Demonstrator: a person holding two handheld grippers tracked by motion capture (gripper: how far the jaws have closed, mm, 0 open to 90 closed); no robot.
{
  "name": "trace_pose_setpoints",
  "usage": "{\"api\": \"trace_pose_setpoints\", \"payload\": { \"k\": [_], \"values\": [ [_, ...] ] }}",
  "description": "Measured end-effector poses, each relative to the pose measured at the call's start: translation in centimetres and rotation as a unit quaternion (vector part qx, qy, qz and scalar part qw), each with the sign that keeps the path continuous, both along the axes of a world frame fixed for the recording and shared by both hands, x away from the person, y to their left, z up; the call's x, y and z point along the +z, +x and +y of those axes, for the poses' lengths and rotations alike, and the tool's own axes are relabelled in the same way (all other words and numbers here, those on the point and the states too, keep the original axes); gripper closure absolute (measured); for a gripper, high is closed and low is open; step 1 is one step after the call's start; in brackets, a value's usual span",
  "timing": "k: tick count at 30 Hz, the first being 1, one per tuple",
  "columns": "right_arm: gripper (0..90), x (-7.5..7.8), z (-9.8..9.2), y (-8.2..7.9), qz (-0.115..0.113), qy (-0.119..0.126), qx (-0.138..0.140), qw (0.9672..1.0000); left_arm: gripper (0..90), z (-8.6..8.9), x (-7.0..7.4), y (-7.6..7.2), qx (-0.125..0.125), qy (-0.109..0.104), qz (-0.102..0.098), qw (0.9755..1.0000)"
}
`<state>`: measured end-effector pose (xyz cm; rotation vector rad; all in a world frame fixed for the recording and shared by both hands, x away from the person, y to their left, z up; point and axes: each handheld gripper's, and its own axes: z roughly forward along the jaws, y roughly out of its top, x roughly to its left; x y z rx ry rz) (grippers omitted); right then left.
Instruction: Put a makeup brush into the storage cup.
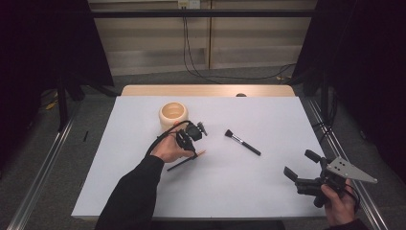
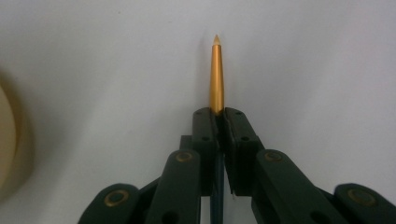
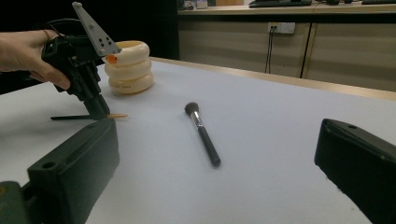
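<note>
My left gripper (image 1: 187, 143) clamped on thin brush (image 2: 216, 77), low over table (image 1: 268, 191); its long axis runs between jaws, gold tip ahead. Cup (image 1: 173, 113) just beside. My right gripper (image 1: 300, 168) agape, empty, well apart.

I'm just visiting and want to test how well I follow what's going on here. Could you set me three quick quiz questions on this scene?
1. True or false: the left tool is shut on a thin brush with a gold, pointed end.
2. Which tool stands open with nothing between its jaws? A) left B) right C) both
3. What lies on the table between the two tools?

Key:
1. True; the thin brush sits clamped between the jaws.
2. B; the right tool is held open near the table's edge.
3. A black-handled makeup brush, lying apart from the cream ribbed pot.
</note>
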<state>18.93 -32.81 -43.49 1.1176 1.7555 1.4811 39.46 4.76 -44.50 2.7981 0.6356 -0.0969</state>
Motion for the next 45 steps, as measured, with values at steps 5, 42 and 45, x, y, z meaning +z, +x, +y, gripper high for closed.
{"api": "trace_pose_setpoints", "payload": {
  "k": [5, 42, 45],
  "values": [
    [0.0, 0.0, 0.0, 0.0, 0.0, 0.0, -0.001, 1.0, 84.0, 0.6, 0.5, 0.0, -0.001, -0.012, -0.002, 0.9999],
    [0.0, 0.0, -0.1, 0.0, 0.002, 0.007, -0.005, 1.0, 84.0, 4.4, 3.9, -1.8, 0.073, -0.206, -0.056, 0.9743],
    [0.0, 0.0, 0.0, 0.0, 0.001, 0.009, -0.006, 0.9999, 84.0, 4.7, 4.0, -1.9, 0.074, -0.221, -0.068, 0.97]
  ]
}}
